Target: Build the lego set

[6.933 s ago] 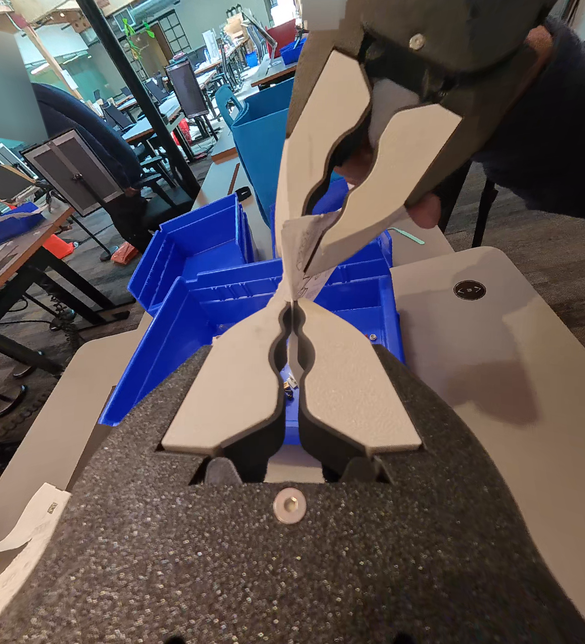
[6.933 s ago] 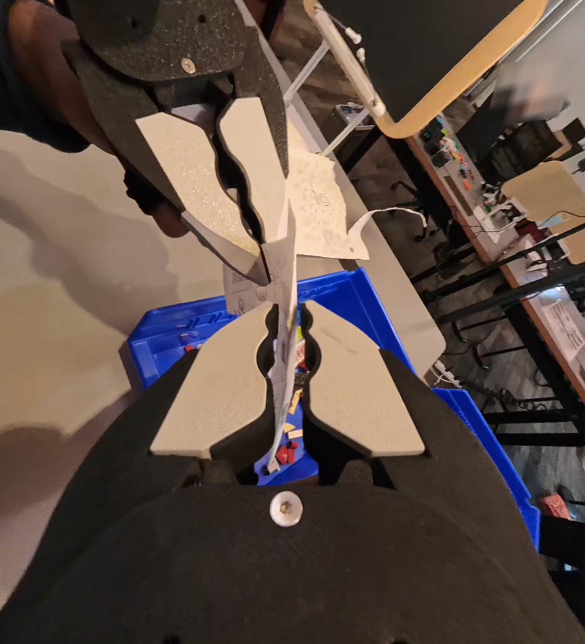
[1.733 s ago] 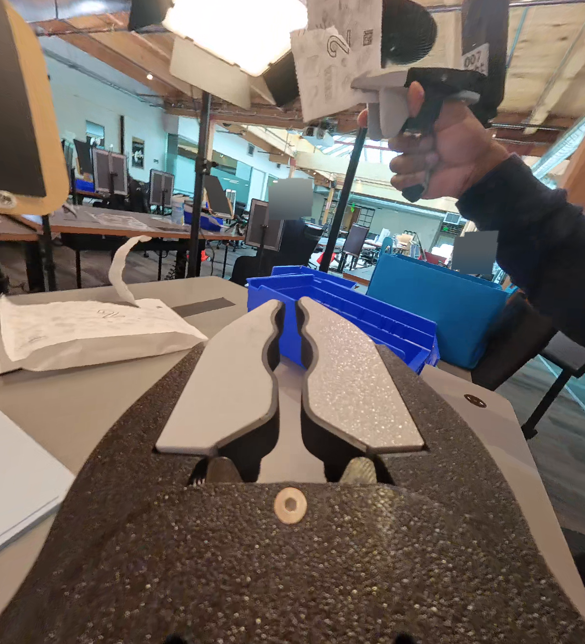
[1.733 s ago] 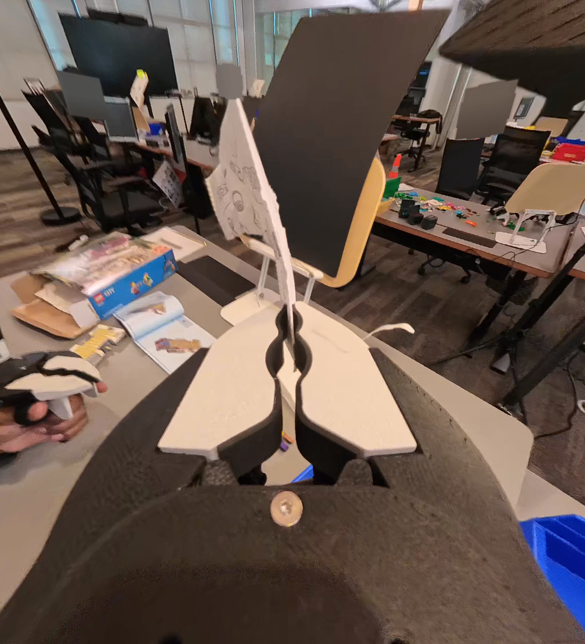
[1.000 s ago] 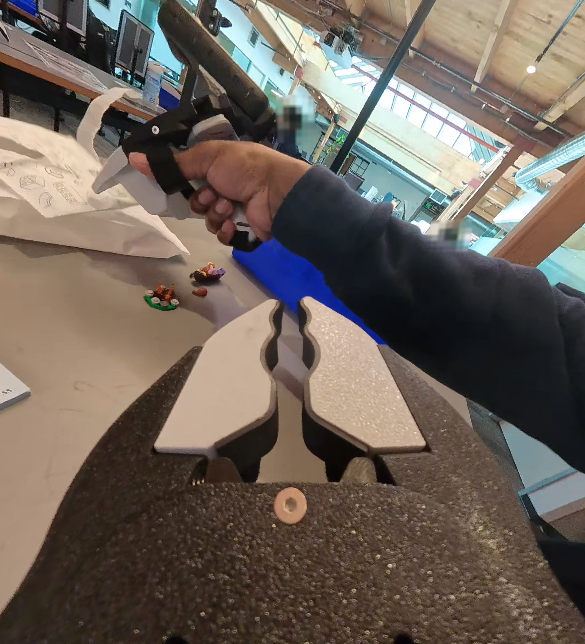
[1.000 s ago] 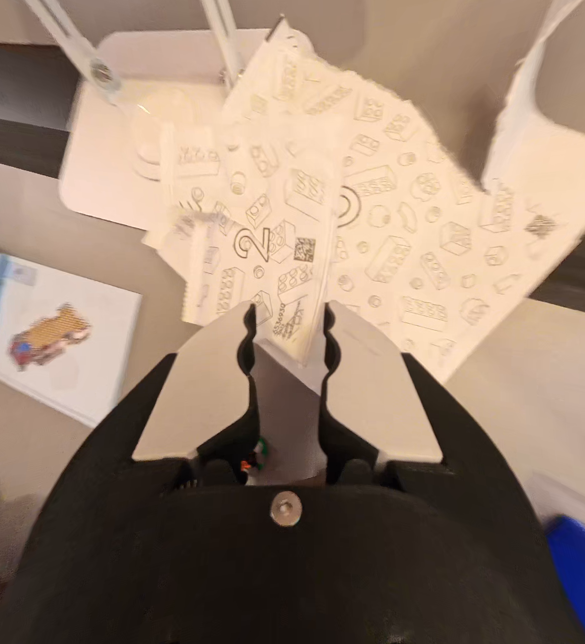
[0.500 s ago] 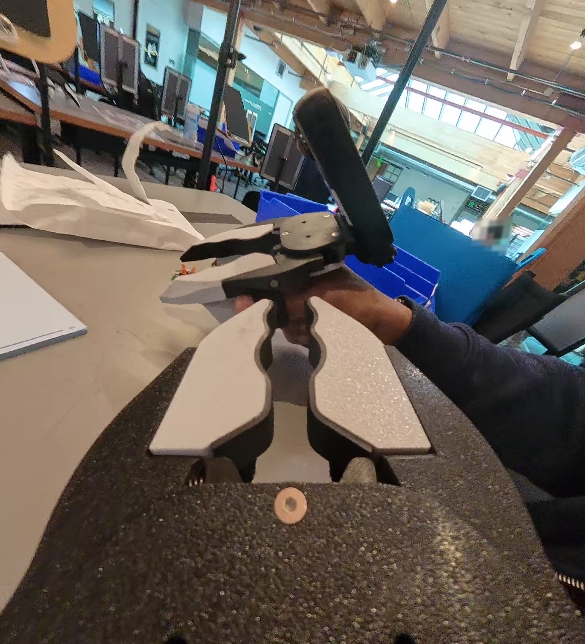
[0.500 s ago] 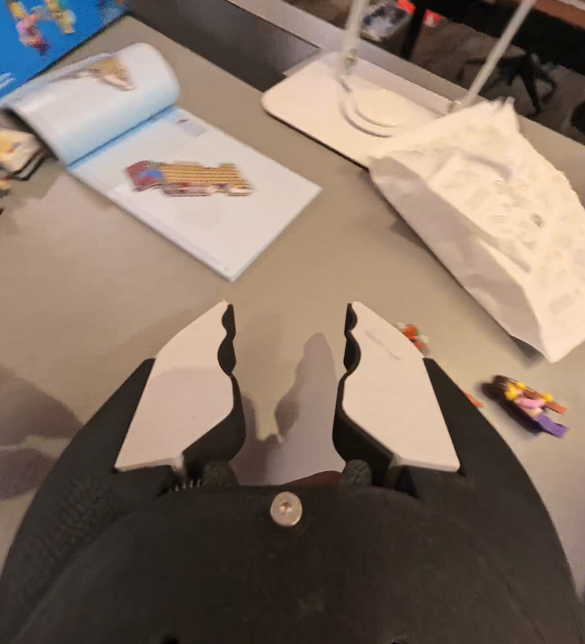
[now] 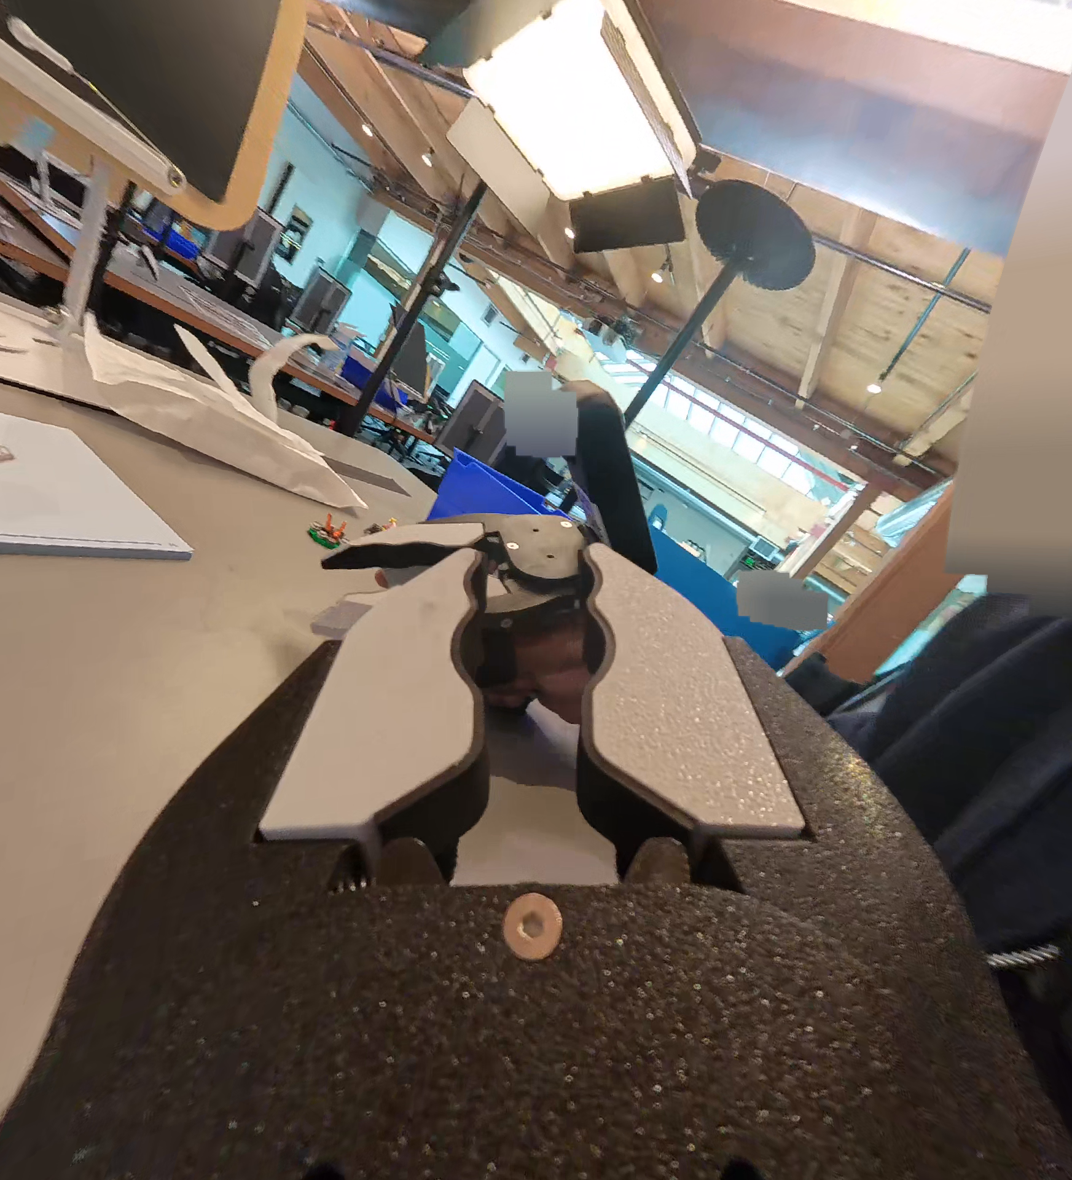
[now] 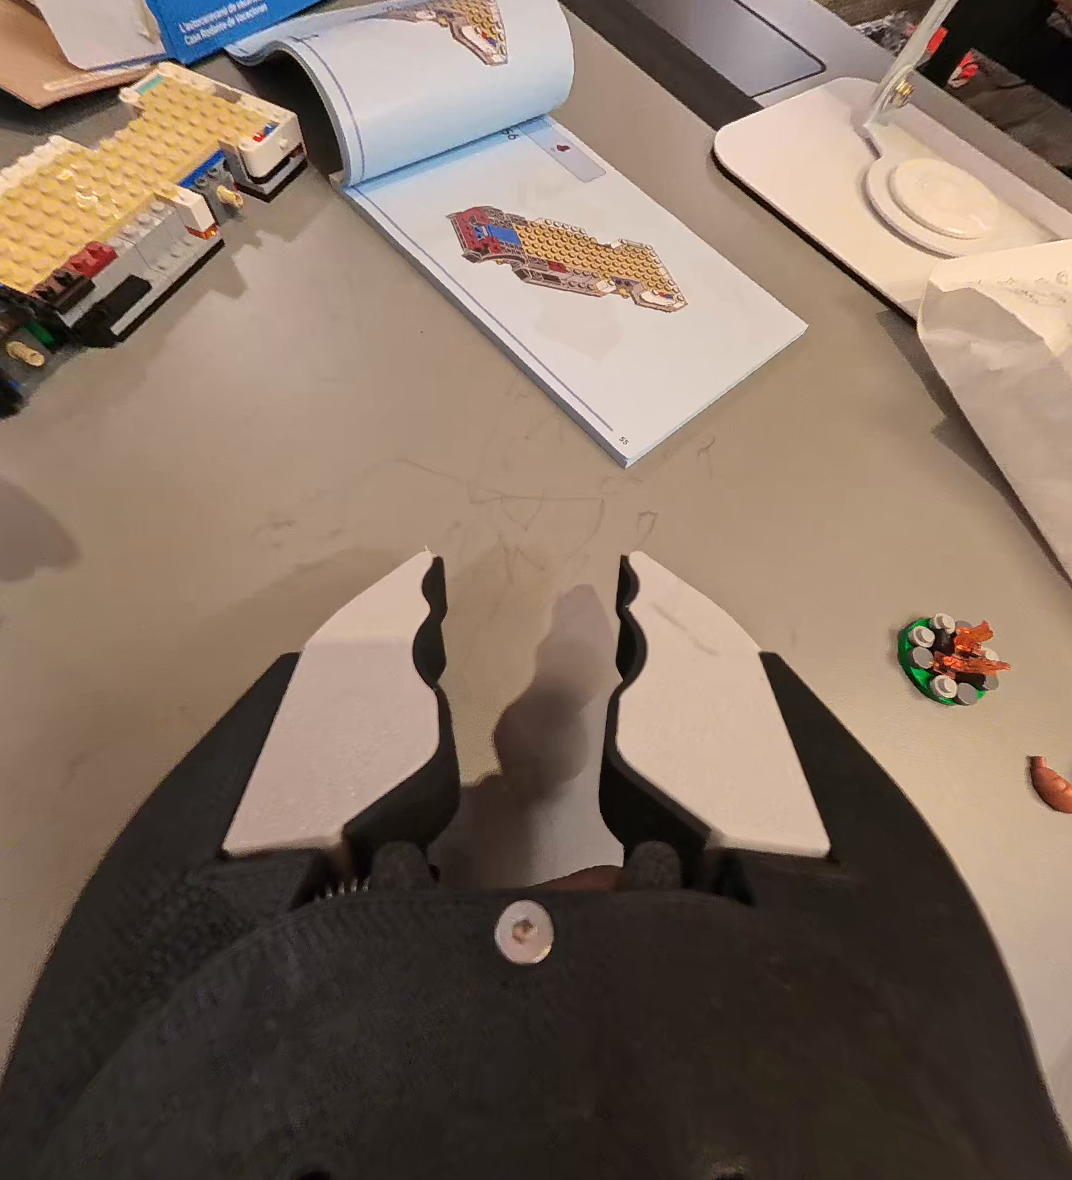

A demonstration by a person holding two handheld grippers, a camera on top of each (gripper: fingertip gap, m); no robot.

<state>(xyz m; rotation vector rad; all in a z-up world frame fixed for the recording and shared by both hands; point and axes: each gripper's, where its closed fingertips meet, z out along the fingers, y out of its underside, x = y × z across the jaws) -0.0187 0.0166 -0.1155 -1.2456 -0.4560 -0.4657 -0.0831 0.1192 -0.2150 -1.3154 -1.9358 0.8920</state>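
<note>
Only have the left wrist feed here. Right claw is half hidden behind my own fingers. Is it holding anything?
Observer: No. The right claw is open, with only bare grey table between its fingers.
Operator: What's left of the booklet? My frame cuts it off.
Observer: A partly built brick model with a tan studded top lies there.
Operator: That green bit near the paper bag, what is it?
Observer: A round green plate carrying grey studs and orange flame pieces; a small brown piece lies apart, nearer the camera.

An open-plan office or lab loft: long desks with monitors [image 9: 322, 306], timber ceiling beams [image 9: 865, 332], studio light panel [image 9: 578, 108] overhead, blue bins [image 9: 482, 491].
</note>
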